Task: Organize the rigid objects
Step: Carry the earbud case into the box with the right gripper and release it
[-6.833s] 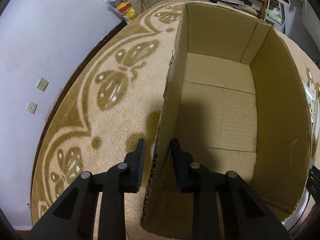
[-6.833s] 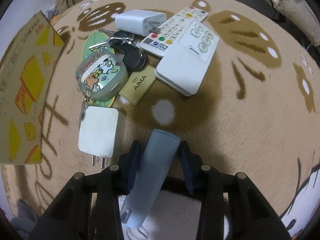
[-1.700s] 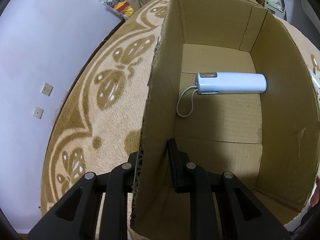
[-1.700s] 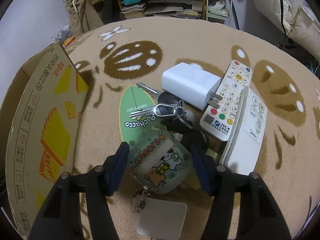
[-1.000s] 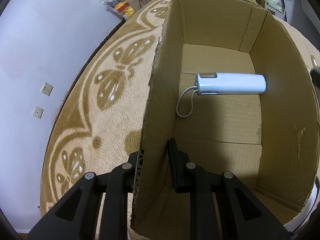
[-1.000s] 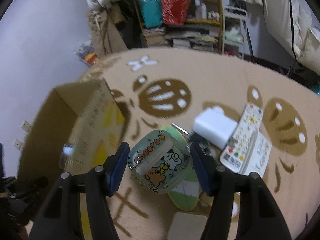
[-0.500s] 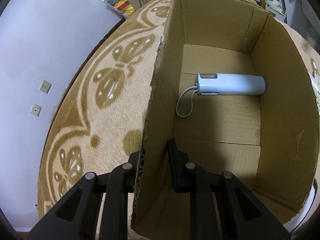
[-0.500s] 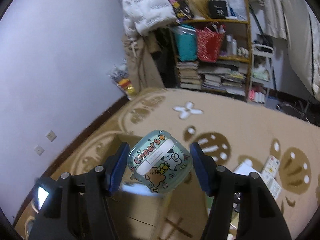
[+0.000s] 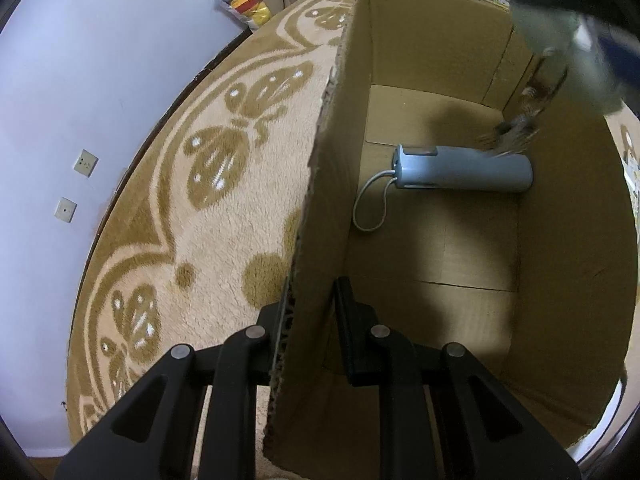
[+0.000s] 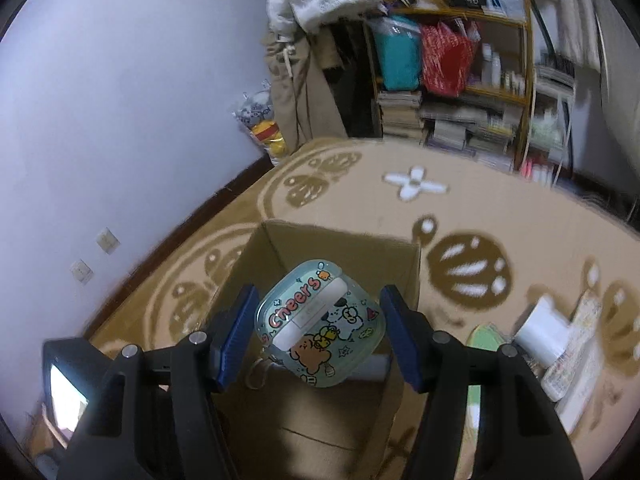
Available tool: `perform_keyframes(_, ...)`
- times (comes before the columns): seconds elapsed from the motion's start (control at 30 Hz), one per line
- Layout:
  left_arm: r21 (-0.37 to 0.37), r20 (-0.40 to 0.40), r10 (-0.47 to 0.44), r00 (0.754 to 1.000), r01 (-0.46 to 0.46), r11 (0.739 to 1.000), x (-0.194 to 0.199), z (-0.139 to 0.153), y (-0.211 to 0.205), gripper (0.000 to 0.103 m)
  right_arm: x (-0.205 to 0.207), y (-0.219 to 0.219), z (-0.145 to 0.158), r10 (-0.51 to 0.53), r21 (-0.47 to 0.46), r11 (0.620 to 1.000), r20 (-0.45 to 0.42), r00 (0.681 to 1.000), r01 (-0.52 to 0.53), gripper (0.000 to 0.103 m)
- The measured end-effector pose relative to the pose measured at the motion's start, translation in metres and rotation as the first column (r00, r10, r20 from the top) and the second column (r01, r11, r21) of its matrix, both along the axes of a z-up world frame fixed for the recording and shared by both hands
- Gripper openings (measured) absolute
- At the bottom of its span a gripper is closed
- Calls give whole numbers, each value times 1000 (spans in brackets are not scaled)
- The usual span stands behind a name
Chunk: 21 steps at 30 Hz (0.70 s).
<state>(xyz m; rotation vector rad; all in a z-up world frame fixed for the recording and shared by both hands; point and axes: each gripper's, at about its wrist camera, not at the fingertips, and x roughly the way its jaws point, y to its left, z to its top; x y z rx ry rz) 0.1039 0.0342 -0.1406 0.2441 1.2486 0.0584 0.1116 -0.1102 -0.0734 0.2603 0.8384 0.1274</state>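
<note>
An open cardboard box (image 9: 332, 184) stands on the patterned rug. My left gripper (image 9: 308, 300) is shut on the box's near left wall, one finger outside and one inside. A blue-grey cylindrical device (image 9: 464, 174) with a white cord lies on the box floor. My right gripper (image 10: 318, 320) is shut on a green cartoon earbud case (image 10: 320, 324) marked "Cheers" and hangs above the box (image 10: 340, 248). In the left wrist view the case (image 9: 560, 20) is a blur over the box's far right corner. Its keychain (image 9: 520, 120) dangles down inside.
On the rug right of the box lie a white charger (image 10: 540, 328), remote controls (image 10: 576, 352) and a green card (image 10: 484, 340). A purple wall (image 9: 60, 80) runs along the rug's left edge. A cluttered shelf (image 10: 460, 80) stands behind the rug.
My right gripper lifted the earbud case off the pile and carried it left over the box; it now shows in the left wrist view. The left gripper kept its hold on the wall.
</note>
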Motion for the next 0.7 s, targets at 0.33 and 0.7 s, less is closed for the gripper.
perform_keyframes(0.33, -11, 3, 4, 1000, -4, 1000, 0, -1, 2, 17, -1, -2, -17, 0, -27, 1000, -49, 999, -1, 67)
perform_keyframes(0.7, -12, 9, 1, 1000, -1, 1000, 0, 0, 2, 17, -13, -16, 9, -36, -68, 997, 10, 999, 37, 87)
